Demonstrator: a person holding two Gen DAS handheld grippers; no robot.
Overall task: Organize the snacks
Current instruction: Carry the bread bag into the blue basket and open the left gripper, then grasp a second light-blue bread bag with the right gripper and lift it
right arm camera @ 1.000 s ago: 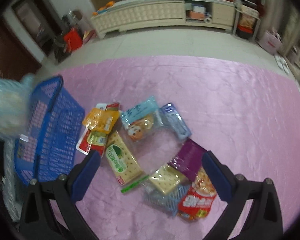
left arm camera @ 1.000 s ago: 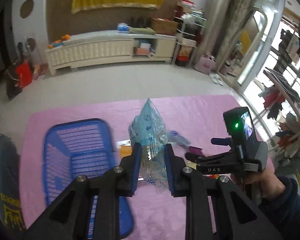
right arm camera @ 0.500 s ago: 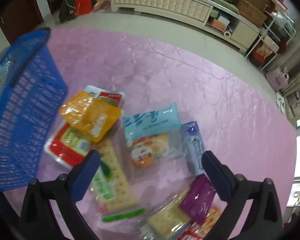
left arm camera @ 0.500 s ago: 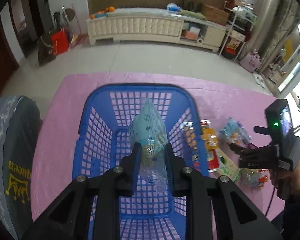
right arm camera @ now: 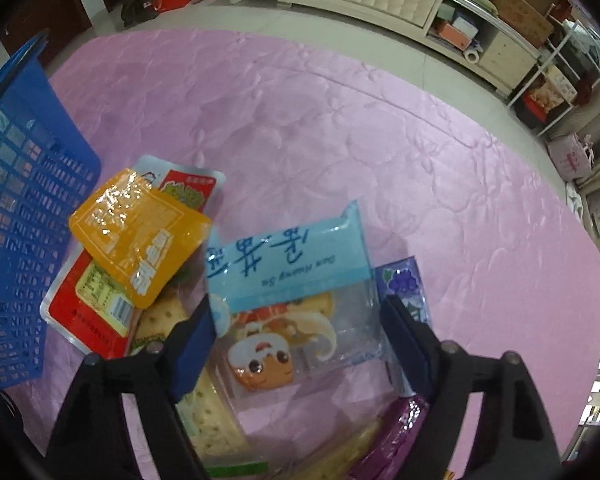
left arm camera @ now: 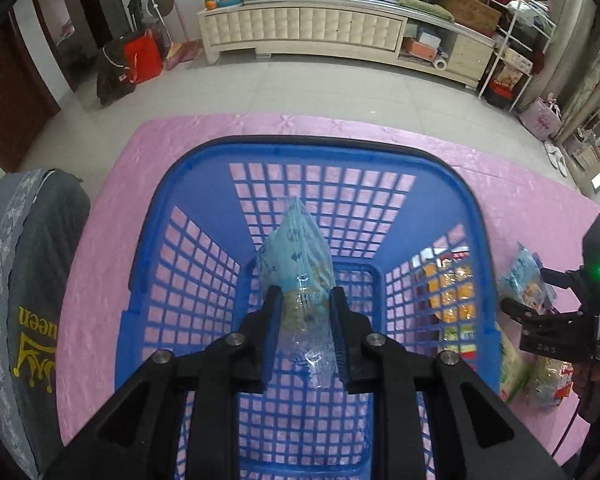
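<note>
My left gripper [left arm camera: 305,334] is shut on a pale blue clear snack bag [left arm camera: 298,264], which hangs inside the blue mesh basket [left arm camera: 476,216] above its floor. My right gripper [right arm camera: 300,336] points down at the snack pile, and its jaws are closing around a light blue cartoon snack packet [right arm camera: 292,280] that lies between them; the pads stand at its edges, not pressing. An orange packet [right arm camera: 140,236] rests on a red packet [right arm camera: 92,308] beside the basket [right arm camera: 16,232]. Cracker packs [right arm camera: 208,412] and a purple packet [right arm camera: 404,284] lie under and beside the blue one.
A pink quilted cloth [right arm camera: 340,128] covers the table. A grey cushioned chair back [left arm camera: 24,280] stands left of the table. Beyond the table lie the tiled floor and a long white cabinet [left arm camera: 320,28]. A hand [left arm camera: 592,384] holds the right gripper at the far right.
My left gripper carried the blue bag from above the cloth over and down into the basket. My right gripper dropped onto the snack pile and its jaws narrowed around the light blue packet.
</note>
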